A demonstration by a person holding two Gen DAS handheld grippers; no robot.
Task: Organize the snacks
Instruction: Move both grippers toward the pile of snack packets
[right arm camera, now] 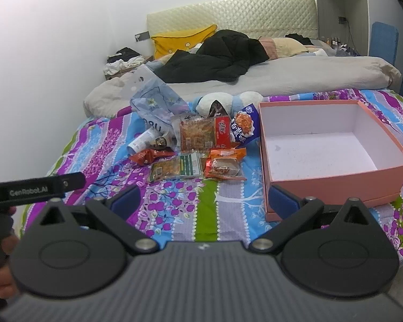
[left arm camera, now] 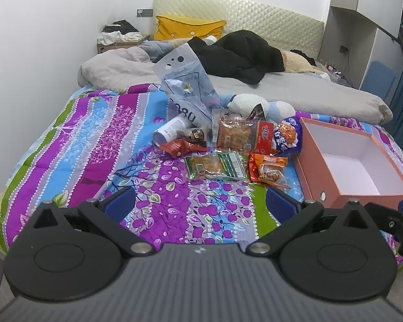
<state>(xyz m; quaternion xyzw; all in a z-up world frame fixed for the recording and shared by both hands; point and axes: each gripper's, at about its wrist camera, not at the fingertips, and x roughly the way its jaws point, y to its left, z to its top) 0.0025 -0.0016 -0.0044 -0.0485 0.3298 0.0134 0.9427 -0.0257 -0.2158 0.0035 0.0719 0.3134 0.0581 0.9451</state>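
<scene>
Both grippers, left gripper [left arm camera: 200, 201] and right gripper [right arm camera: 205, 201], hover with fingers spread, empty; snacks [left arm camera: 228, 145] heaped beside open box [right arm camera: 335, 171] (empty, awaiting loading).

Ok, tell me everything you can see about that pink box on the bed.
The pink box is an open, lidless rectangular carton, seemingly cardboard, salmon-pink outside and white inside. It is empty apart from faint specks on its floor. It rests upright on the floral bedspread, right of the snack packets; a blue snack bag lies against its far-left corner.
</scene>
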